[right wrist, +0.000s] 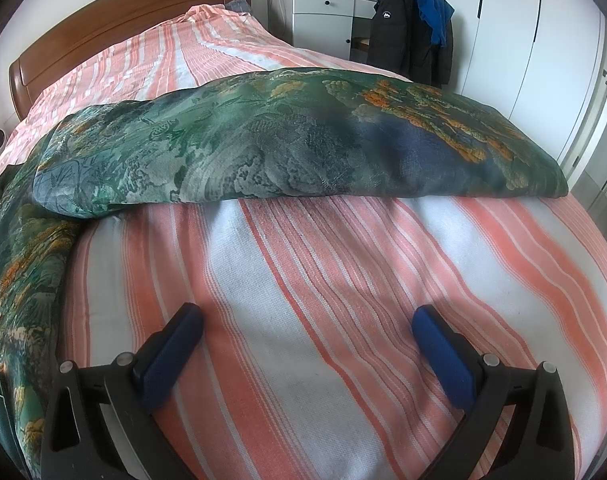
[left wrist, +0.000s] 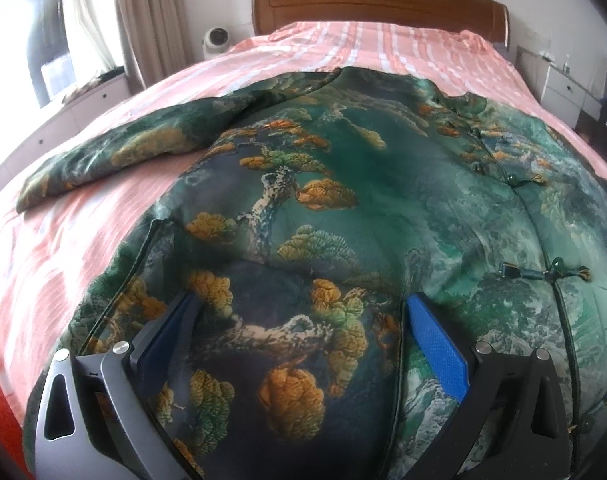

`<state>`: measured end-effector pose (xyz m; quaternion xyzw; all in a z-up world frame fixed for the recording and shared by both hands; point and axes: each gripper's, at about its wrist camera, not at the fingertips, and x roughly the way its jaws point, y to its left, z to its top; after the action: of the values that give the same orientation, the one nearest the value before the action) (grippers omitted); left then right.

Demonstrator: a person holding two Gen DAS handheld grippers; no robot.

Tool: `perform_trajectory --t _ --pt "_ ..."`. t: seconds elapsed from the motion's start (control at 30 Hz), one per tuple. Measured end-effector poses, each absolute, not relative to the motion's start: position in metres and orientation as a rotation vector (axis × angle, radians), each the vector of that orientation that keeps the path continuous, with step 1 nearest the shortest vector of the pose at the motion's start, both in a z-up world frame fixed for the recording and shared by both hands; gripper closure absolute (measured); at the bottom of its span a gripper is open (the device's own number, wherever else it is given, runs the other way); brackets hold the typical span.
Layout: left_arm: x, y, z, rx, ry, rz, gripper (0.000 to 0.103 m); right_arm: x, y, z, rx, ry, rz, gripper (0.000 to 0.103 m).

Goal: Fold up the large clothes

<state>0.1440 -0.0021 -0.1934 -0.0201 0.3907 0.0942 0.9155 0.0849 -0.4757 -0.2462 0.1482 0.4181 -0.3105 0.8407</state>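
Across the lower part of the left wrist view, the left tongs [left wrist: 299, 312] are seen spread wide, nothing pinched between the blue pads [left wrist: 435, 344]; whether they touch the cloth beneath cannot be told. A green patterned jacket [left wrist: 343, 184] fills the centre of that frame, one sleeve [left wrist: 115, 156] stretched toward the left edge over the striped bed [left wrist: 63, 248]. At the bottom of the right wrist view, the right tongs [right wrist: 307, 320] are likewise held wide apart over bare bedsheet [right wrist: 303, 280], with the other sleeve [right wrist: 283, 140] laid across the middle of the frame, well beyond the pads.
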Motion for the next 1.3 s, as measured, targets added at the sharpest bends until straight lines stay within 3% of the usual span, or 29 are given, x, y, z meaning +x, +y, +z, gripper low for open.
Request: perform_trajectory --t 0.87,1.3 --pt "0.144 -0.004 -0.184 -0.04 0.831 0.175 0.0 0.085 -0.476 -0.246 0.318 0.89 -0.664 0.0" --pt "0.07 0.025 -0.138 0.011 0.816 0.072 0.001 0.085 -0.476 -0.246 0.319 0.892 -0.665 0.0"
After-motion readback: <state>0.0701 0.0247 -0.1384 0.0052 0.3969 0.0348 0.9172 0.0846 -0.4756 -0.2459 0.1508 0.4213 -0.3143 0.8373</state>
